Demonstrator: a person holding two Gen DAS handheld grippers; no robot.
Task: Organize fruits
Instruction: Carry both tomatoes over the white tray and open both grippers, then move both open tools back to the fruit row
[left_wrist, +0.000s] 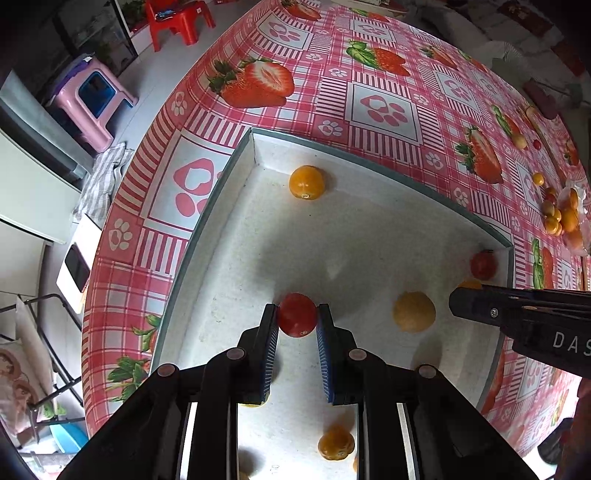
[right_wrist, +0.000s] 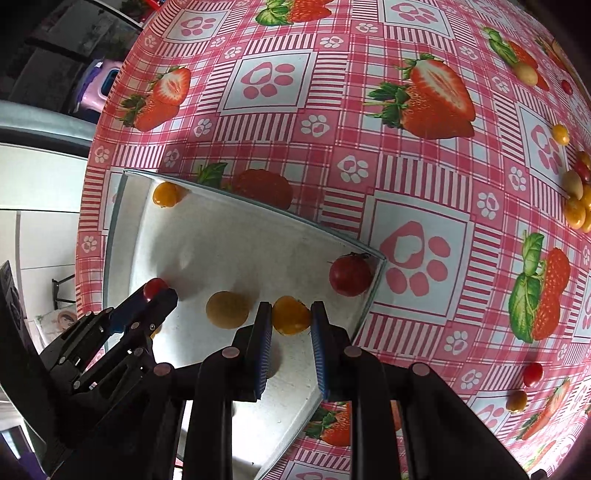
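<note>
Low centre of the left wrist view, the left tongs (left_wrist: 297, 320) sit closed onto a red cherry tomato (left_wrist: 297, 314), blue pads touching both its sides, over the white tray (left_wrist: 236, 236) floor. Low centre of the right wrist view, the right tongs (right_wrist: 291, 318) bracket an orange fruit (right_wrist: 291, 315): left pad touching, right pad at most just touching its edge, so partly closed and grip looks unconfirmed; can't tell if it is lifted. Already in the tray: an orange fruit (left_wrist: 306, 182) in the upper corner, a red tomato (left_wrist: 483, 264) at the right corner, a pale yellow fruit (left_wrist: 413, 311) between the two tongs, another orange one (left_wrist: 335, 442) at bottom. Loose fruits pile (left_wrist: 561, 216) remains at the right edge on the strawberry-print table (left_wrist: 369, 66), well apart from the tray, so the task looks partway done. Risks: round smooth skins could squirt out of the pads if squeezed off-centre, or split if squeezed hard; a drop would let them roll across the tray and knock neighbours. Both tongs are near each other with the yellow fruit between, so a sideways move could bump it or clash the tools. Right tongs work close to the tray's right wall (right_wrist: 371, 295); catching it would shift the tray.
</note>
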